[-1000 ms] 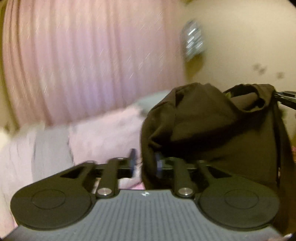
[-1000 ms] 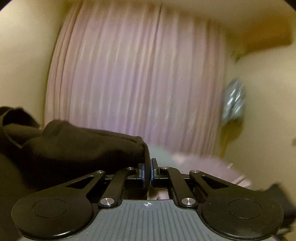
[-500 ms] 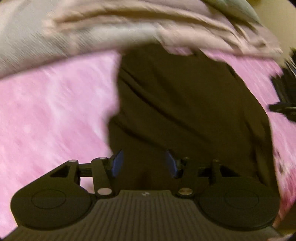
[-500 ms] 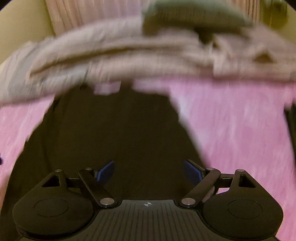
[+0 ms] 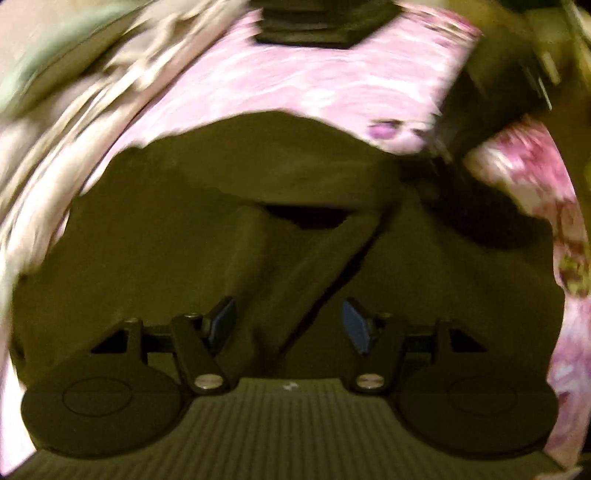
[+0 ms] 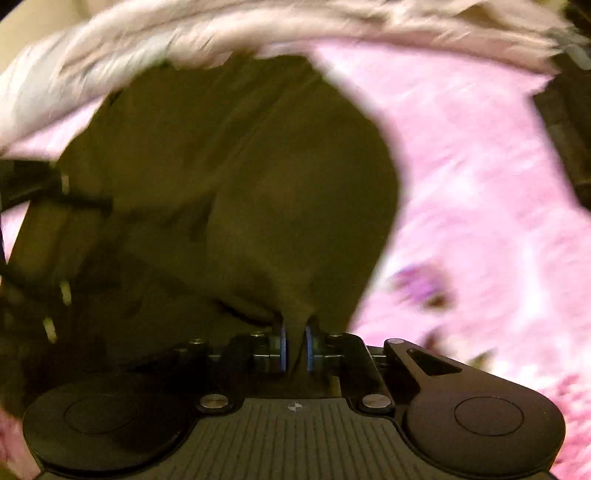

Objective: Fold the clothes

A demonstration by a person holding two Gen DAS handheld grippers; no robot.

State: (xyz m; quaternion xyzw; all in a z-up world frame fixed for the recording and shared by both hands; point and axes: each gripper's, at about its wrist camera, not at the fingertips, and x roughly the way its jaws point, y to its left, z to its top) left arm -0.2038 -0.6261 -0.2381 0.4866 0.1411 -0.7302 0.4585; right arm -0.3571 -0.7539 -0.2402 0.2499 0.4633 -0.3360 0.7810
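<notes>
A dark brown garment (image 5: 280, 177) lies spread on a pink bedspread (image 5: 332, 81). In the left wrist view my left gripper (image 5: 288, 325) is open just above the cloth, with a raised fold between its blue pads (image 5: 221, 321). In the right wrist view the garment (image 6: 229, 177) fills the middle, and my right gripper (image 6: 294, 347) is shut on a pinched ridge of its cloth. The right gripper also shows as a dark shape at the upper right of the left wrist view (image 5: 491, 96). Both views are motion-blurred.
A rumpled beige blanket (image 6: 258, 26) lies along the far side of the bed, also at the left in the left wrist view (image 5: 74, 96). A dark object (image 5: 325, 22) sits at the top edge of that view. Pink bedspread (image 6: 480, 166) extends to the right.
Both grippers came down from holding the garment in the air and dropped it on the bed. The left has opened wider; the right, open half a second ago, has shut on the cloth.
</notes>
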